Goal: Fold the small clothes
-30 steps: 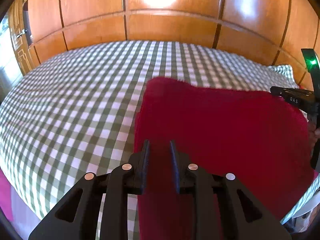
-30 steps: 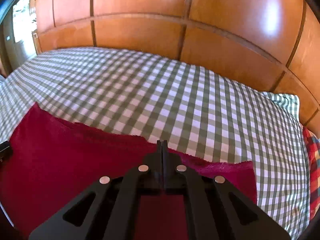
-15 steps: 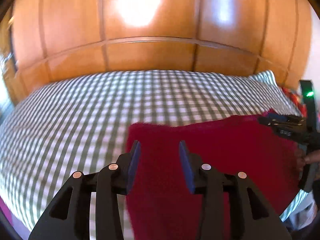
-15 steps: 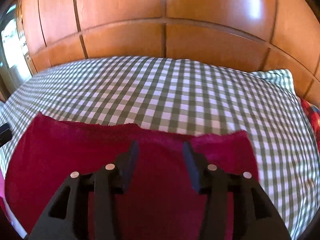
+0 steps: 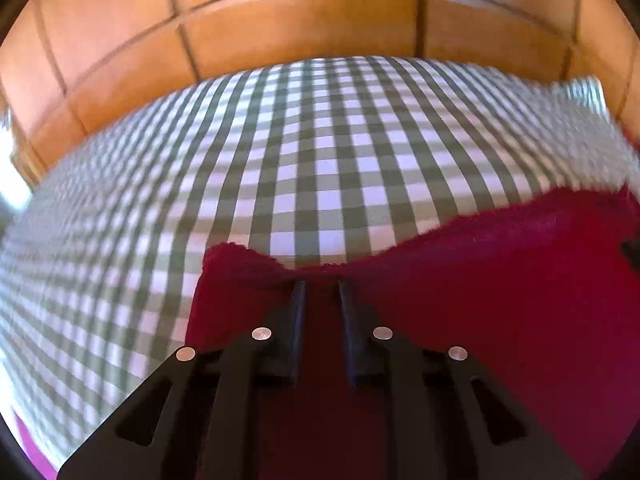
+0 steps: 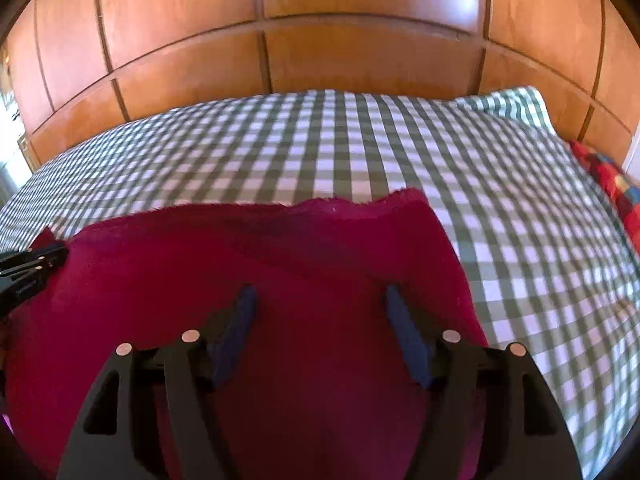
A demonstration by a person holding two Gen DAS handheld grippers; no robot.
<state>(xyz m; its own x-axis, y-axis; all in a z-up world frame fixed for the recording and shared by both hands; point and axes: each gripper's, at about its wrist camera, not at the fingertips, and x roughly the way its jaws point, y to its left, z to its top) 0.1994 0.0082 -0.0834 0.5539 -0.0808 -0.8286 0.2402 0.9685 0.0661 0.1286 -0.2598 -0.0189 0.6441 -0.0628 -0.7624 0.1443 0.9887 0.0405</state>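
Red cloth (image 6: 280, 280) lies flat on the checked bed (image 6: 360, 152), unfolded. Left gripper (image 5: 320, 292), jaws just closing, nips its far edge; right gripper (image 6: 320, 300), jaws just opening, holds nothing.

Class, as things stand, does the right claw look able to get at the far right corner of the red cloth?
Probably yes. The right claw hangs open over the red cloth, its jaws just opening, nothing between them. Nothing covers that corner on the checked bedsheet.

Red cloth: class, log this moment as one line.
left gripper: jaws just closing on red cloth edge | right gripper: jaws just opening, above cloth | checked bedcover
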